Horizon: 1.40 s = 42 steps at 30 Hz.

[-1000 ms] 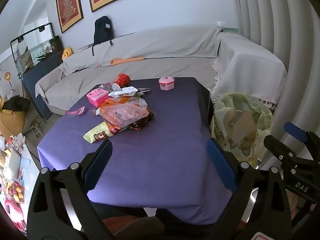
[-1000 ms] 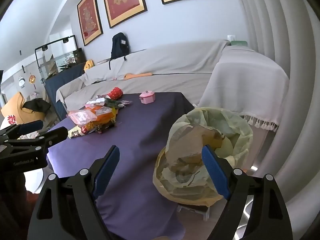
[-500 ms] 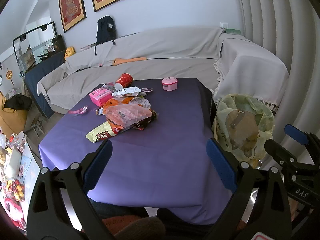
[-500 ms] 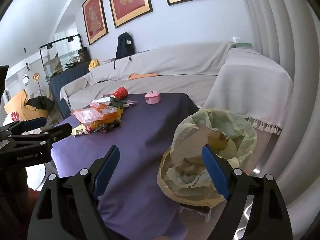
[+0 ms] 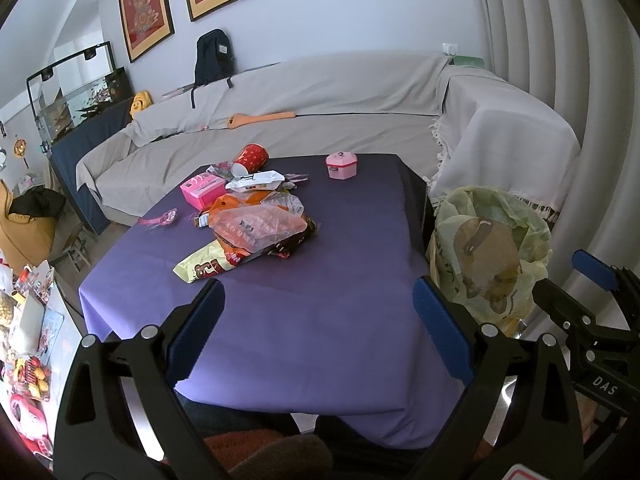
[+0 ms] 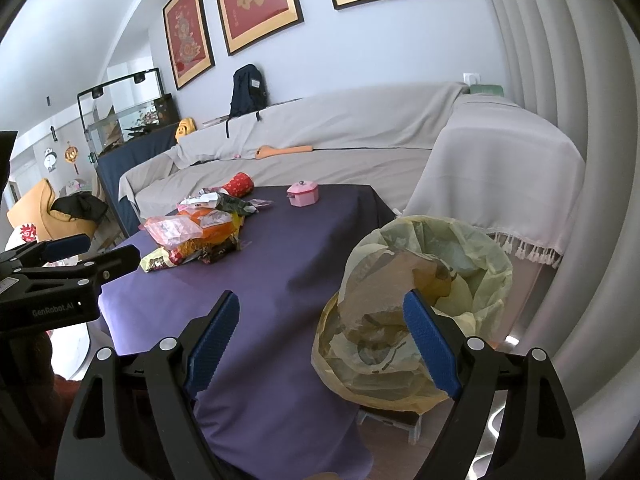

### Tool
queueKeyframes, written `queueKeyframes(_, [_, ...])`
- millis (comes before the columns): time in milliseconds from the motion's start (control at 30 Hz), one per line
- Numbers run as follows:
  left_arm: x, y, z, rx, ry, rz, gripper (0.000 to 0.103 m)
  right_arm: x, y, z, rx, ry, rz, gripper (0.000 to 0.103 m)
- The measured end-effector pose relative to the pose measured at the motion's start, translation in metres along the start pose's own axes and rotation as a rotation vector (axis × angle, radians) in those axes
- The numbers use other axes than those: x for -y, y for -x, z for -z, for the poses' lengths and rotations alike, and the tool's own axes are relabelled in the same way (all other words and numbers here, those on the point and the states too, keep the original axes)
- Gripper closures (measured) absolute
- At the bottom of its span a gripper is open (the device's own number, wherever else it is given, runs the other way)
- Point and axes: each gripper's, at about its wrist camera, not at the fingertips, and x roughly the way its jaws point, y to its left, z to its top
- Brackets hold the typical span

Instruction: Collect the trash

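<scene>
A grey-covered sofa point(image 5: 320, 92) runs behind everything, far beyond both sets of fingers. Nearer, the tabletop point(image 5: 320, 300) under its purple cloth fills the space ahead of the left gripper point(image 5: 318, 328), whose fingers stand wide with nothing between them. The bin bag point(image 6: 432, 300) sits off the tabletop's edge, directly ahead of the right gripper point(image 6: 324, 344), partly behind its right finger; those fingers also stand wide and empty. The trash pile point(image 5: 248, 232) of wrappers lies well ahead of the left fingers, a red cup point(image 5: 250, 159) and pink box point(image 5: 341, 165) beyond it. Collecting looks barely begun: I judge the next move is a forward reach to pinch a wrapper.
</scene>
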Motion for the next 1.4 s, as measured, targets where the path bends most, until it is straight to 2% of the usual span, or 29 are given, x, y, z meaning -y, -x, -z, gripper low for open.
queueKeyframes(1400, [-0.0048, -0.0006, -0.0007, -0.013, 0.010, -0.009, 0.013, 0.0002, -0.0011, 0.0032, -0.003, 0.005, 0.002, 0.022])
